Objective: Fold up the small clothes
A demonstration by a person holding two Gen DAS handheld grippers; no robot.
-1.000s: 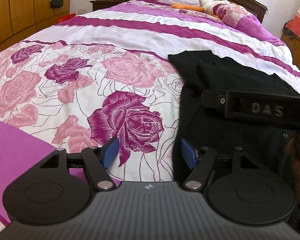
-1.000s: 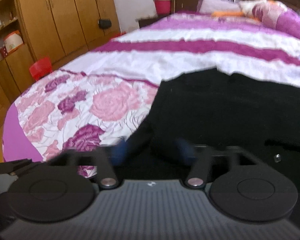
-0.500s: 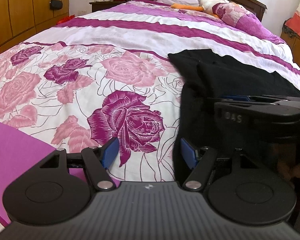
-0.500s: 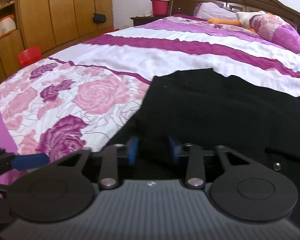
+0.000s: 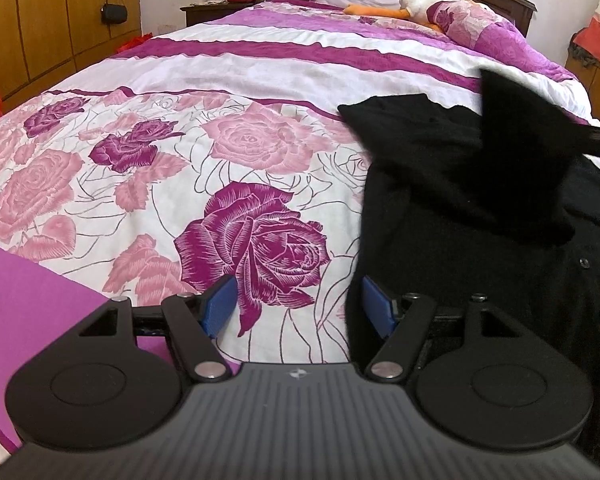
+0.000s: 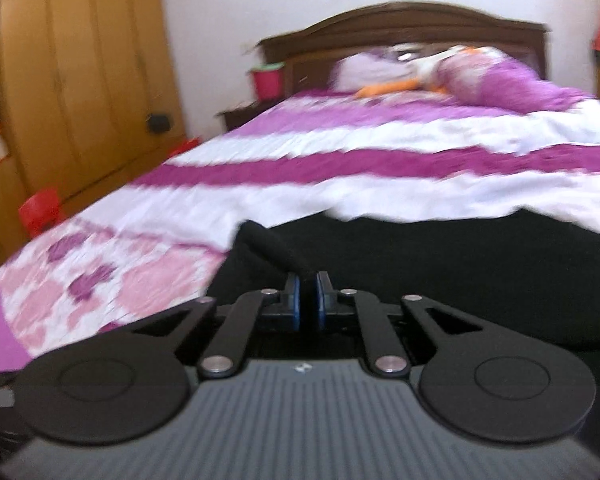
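The black garment (image 5: pixel 480 208) lies on the bed (image 5: pixel 260 68), on the rose-printed cover, at about 2 o'clock from the left claw (image 5: pixel 296 304). Its near edge runs away toward 12 o'clock, so the long axis seems to point along the bed toward the headboard (image 6: pixel 400 26); small buttons show near its right side.

The left claw is spread wide and holds nothing; its right blue pad sits just at the edge of the black cloth, and the other pad is over the purple rose.

The right claw (image 6: pixel 307 294) is pinched on a fold of the black garment, and a dark strip of cloth rises from the pads toward 11 o'clock. In the left view one corner of the garment stands up in the air at 2 o'clock.

The right claw is the nearer one to the cloth, and the fold will probably carry this lifted part across the body of the garment.

No readable writing or brand appears; only a small unclear mark on each claw body.
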